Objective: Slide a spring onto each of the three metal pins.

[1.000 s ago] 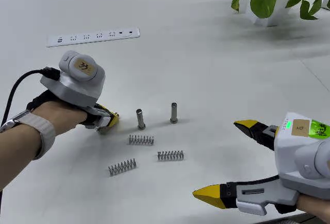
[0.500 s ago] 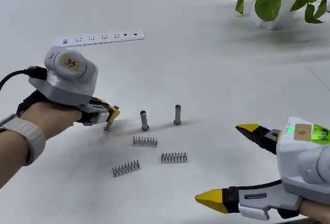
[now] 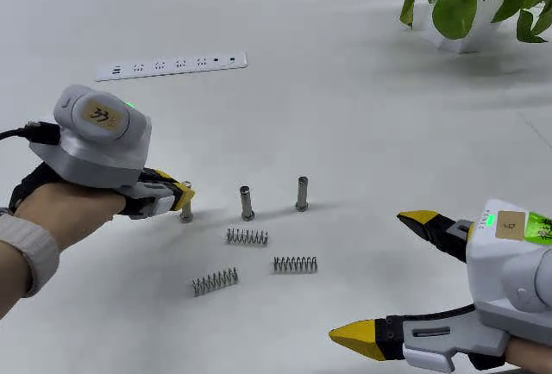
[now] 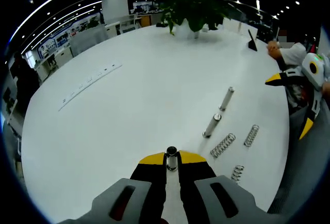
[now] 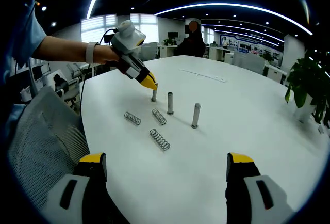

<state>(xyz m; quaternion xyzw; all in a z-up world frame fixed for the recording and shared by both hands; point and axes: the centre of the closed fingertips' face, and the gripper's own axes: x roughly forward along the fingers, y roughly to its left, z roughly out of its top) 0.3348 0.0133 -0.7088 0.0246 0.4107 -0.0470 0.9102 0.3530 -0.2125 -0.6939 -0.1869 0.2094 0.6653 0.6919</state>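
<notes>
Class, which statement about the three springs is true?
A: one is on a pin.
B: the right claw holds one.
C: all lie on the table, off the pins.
C: the near spring, middle spring and right spring lie flat on the table. The left pin, held in the left claw, the middle pin and the right pin are bare, and the right claw is open and empty.
</notes>
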